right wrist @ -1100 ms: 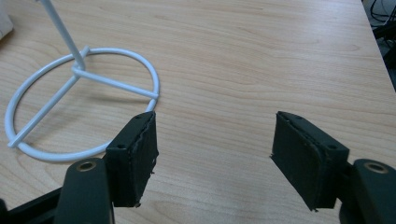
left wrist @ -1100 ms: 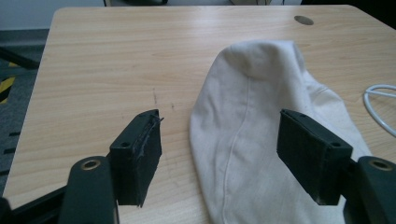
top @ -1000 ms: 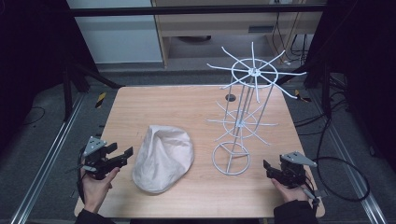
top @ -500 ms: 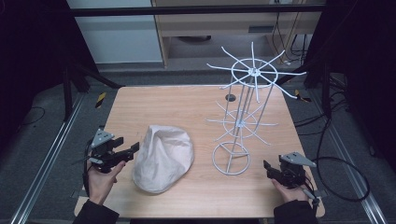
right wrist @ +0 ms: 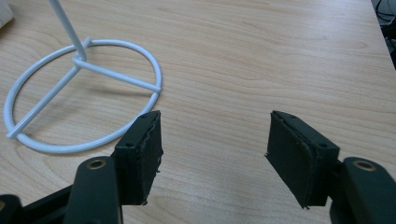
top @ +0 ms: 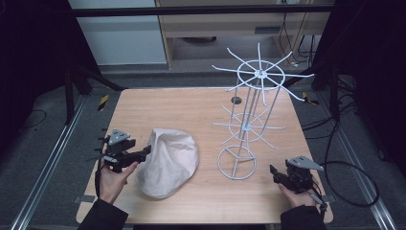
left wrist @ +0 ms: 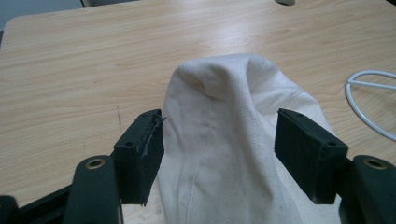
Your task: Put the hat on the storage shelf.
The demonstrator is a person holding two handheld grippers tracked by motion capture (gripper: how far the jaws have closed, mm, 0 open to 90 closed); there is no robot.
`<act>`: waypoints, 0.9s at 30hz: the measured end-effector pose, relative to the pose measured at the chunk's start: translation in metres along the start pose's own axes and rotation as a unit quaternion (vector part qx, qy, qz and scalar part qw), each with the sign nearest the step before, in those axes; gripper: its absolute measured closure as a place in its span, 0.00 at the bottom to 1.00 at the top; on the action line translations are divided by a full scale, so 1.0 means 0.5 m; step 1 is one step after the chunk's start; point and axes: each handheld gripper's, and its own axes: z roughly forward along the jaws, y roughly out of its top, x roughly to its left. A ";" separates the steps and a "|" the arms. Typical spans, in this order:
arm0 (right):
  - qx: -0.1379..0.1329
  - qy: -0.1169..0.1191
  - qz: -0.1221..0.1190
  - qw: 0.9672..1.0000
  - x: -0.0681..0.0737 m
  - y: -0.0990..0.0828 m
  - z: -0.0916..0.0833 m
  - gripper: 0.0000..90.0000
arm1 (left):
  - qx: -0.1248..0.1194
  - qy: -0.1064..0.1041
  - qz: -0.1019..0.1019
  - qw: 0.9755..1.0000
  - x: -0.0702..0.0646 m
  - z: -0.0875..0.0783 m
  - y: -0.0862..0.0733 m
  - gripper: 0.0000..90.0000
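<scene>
A cream cloth cap point(top: 167, 160) lies crumpled on the wooden table point(top: 191, 105), left of centre. My left gripper point(top: 143, 154) is at the cap's left edge. In the left gripper view the cap point(left wrist: 229, 140) bulges up between the jaws of my left gripper point(left wrist: 219, 154), which stand wide apart; the left pad point(left wrist: 140, 158) just meets the cloth. My right gripper point(top: 274, 172) rests near the front right corner. Its jaws have just been opening, and in the right gripper view the right gripper point(right wrist: 215, 154) has only bare wood between them.
A tall white wire rack point(top: 249, 115) with spoked tiers stands right of centre. Its ring base point(right wrist: 84, 93) lies just left of my right gripper, and its rim point(left wrist: 369, 102) curves beyond the cap. A dark round hole point(top: 236, 100) sits near the table's back. Cables trail at the right.
My left gripper has moved right, up to the cap, so the cloth now sits between its jaws. The right hand has stayed in place.
</scene>
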 end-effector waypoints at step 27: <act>0.011 0.005 -0.002 1.000 -0.001 0.000 0.004 0.41 | 0.059 -0.003 0.025 0.998 -0.042 0.067 -0.005 0.46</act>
